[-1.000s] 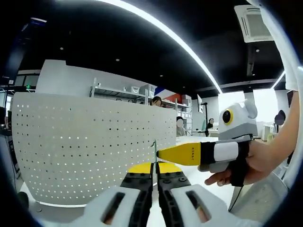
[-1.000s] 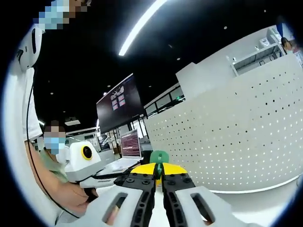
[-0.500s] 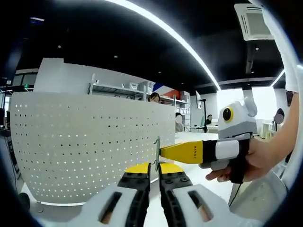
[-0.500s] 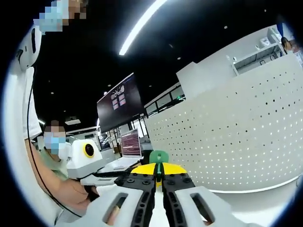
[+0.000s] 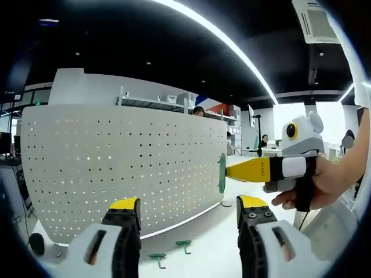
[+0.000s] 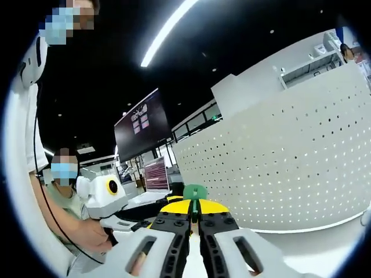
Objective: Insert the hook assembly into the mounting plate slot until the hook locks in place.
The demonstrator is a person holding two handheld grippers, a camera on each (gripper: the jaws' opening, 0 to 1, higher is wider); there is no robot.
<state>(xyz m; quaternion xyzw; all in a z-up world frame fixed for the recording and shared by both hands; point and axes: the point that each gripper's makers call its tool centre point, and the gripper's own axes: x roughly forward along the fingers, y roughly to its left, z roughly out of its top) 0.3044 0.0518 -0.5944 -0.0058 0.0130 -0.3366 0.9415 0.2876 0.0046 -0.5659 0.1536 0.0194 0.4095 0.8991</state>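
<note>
Right gripper [image 6: 194, 215] clamped on green hook [image 6: 195, 194], jaws pressed together around it. Seen from left gripper view, same right gripper [image 5: 227, 171] holds hook [image 5: 222, 173] edge-on, near white perforated mounting plate [image 5: 116, 168], possibly touching it; hard to tell. Left gripper [image 5: 188, 209] released, jaws wide apart, nothing between. Two more green hooks [image 5: 171, 252] lie on white table [image 5: 203, 243] below plate.

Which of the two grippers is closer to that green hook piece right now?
Right. The right gripper is clamped on the green hook; the left gripper is open, apart from it.
</note>
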